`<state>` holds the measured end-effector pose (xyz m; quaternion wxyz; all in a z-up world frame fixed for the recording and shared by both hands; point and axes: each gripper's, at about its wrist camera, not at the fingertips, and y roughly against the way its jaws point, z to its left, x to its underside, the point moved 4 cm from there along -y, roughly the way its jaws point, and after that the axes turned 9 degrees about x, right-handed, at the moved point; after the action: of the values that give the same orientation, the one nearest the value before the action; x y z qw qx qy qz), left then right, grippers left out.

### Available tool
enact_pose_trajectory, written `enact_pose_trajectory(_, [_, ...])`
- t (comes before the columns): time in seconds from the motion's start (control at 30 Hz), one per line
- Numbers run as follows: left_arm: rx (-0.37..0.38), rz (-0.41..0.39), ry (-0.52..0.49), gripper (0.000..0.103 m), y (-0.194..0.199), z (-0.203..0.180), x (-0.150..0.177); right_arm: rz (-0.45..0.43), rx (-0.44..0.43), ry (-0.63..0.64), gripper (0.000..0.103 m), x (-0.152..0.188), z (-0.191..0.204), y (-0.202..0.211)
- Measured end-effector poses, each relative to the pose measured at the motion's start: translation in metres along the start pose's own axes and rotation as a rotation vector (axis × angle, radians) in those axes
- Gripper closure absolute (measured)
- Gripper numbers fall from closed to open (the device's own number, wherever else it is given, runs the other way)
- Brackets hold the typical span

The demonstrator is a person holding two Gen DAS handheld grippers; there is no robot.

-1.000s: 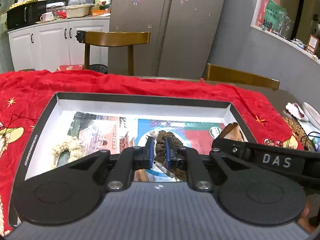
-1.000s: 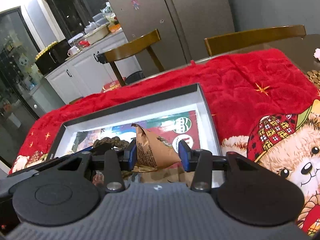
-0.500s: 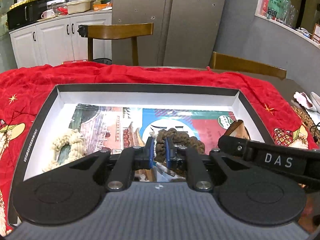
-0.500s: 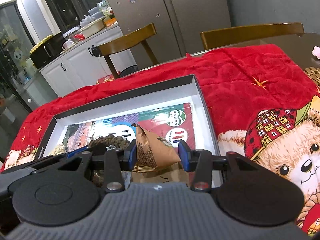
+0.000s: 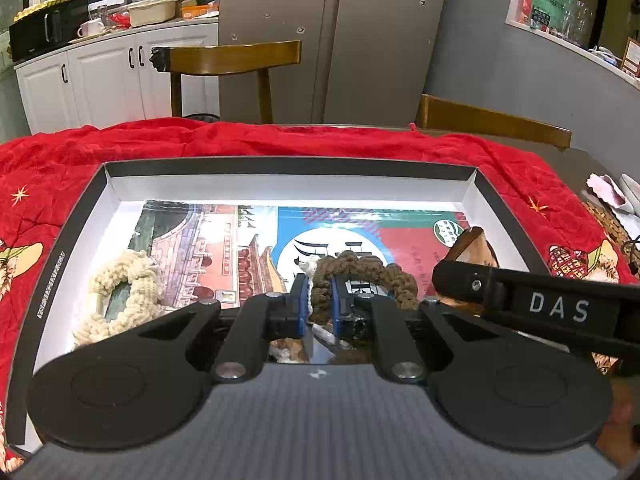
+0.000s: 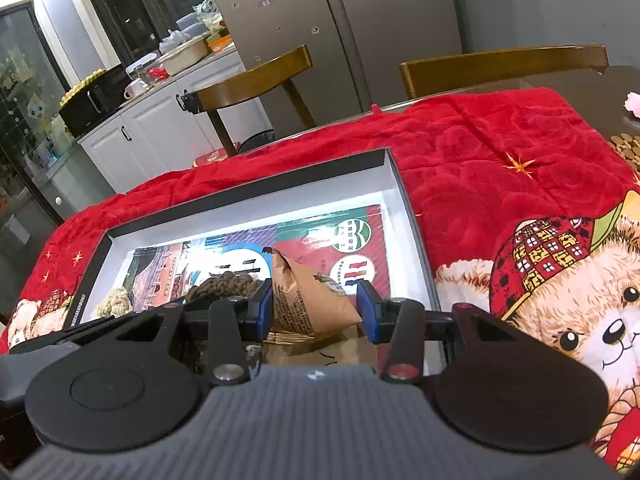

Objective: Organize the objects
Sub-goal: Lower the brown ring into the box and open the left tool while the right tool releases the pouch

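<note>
A home kitchen-dining room: steel fridge [image 5: 332,36], white cabinets [image 5: 100,80], wooden chairs [image 5: 232,60], red-clothed table [image 6: 500,152].

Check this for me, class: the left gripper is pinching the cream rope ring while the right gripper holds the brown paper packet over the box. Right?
Not quite. In the left wrist view the left gripper pinches the brown rope ring; the cream rope ring lies untouched in the box. The right gripper does hold the brown paper packet.

My table [image 6: 624,76] shows bare at the frame's upper right; a red blanket [image 5: 280,142] covers the rest. Centre frame, an open dark-rimmed box [image 5: 288,168] sits flat on that blanket.
</note>
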<state>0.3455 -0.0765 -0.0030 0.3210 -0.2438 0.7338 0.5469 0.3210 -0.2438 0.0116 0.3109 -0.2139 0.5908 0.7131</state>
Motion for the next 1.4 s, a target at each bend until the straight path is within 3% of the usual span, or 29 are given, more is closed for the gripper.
enact_pose_trajectory(0.63, [0.013, -0.009, -0.003, 0.088, -0.002, 0.001, -0.001, 0.003, 0.010, -0.027, 0.054, 0.001, 0.000, 0.001])
enact_pose_trajectory(0.73, [0.014, -0.004, -0.005, 0.088, -0.002, 0.001, -0.001, 0.010, 0.003, -0.031, 0.049, 0.001, 0.000, 0.001])
enact_pose_trajectory(0.8, [0.028, 0.003, -0.012, 0.082, -0.002, 0.000, -0.002, 0.008, -0.012, -0.030, 0.045, 0.000, 0.001, 0.002])
enact_pose_trajectory(0.87, [0.062, 0.007, -0.016, 0.069, -0.001, 0.000, -0.002, -0.009, -0.001, -0.013, 0.037, -0.001, 0.004, 0.006])
enact_pose_trajectory(1.03, [0.087, 0.007, -0.023, 0.055, 0.002, -0.002, -0.004, -0.076, -0.002, 0.007, 0.035, -0.008, 0.005, 0.022])
enact_pose_trajectory(1.17, [0.097, -0.022, -0.054, 0.054, 0.014, -0.005, -0.011, -0.121, -0.025, -0.001, 0.033, -0.017, 0.004, 0.039])
enact_pose_trajectory(1.27, [0.092, -0.076, -0.093, 0.051, 0.031, -0.010, -0.020, -0.154, -0.041, -0.009, 0.032, -0.023, 0.005, 0.055])
enact_pose_trajectory(1.4, [0.143, -0.169, -0.129, 0.044, 0.063, -0.017, -0.032, -0.216, -0.083, -0.009, 0.031, -0.032, 0.007, 0.088])
